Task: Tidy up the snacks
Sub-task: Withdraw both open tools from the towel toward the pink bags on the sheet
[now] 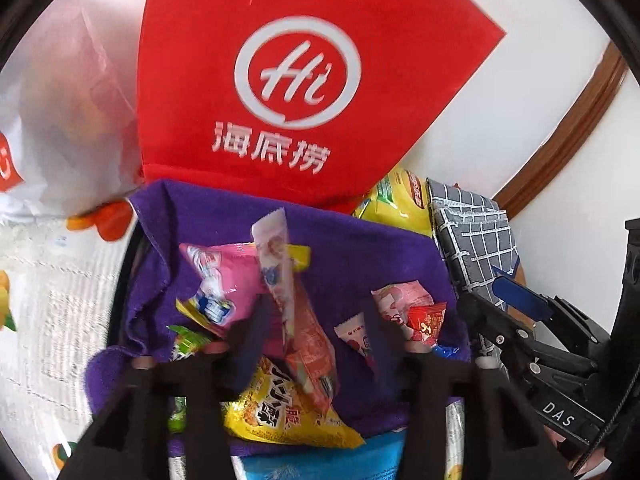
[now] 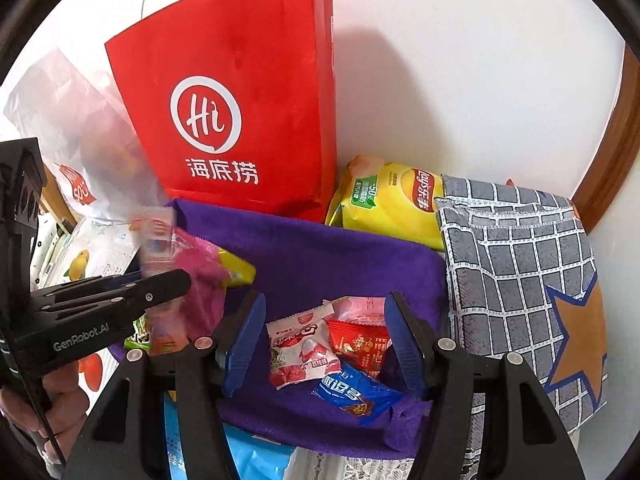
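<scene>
A purple cloth [image 1: 344,256] [image 2: 320,256] holds several snack packets. In the left wrist view my left gripper [image 1: 316,320] is open over a long orange-white packet [image 1: 292,308], beside a pink packet [image 1: 224,276] and a yellow packet [image 1: 280,412]. In the right wrist view my right gripper [image 2: 324,340] is open around a white-red packet [image 2: 298,348], a red packet [image 2: 362,346] and a blue cookie packet [image 2: 352,394]. The left gripper shows at the left of the right wrist view [image 2: 120,300].
A red paper bag [image 2: 240,100] [image 1: 304,80] stands behind the cloth against the wall. A yellow chips bag [image 2: 392,200] and a grey checked cloth bag [image 2: 516,272] lie to the right. A white plastic bag [image 2: 76,140] is at the left.
</scene>
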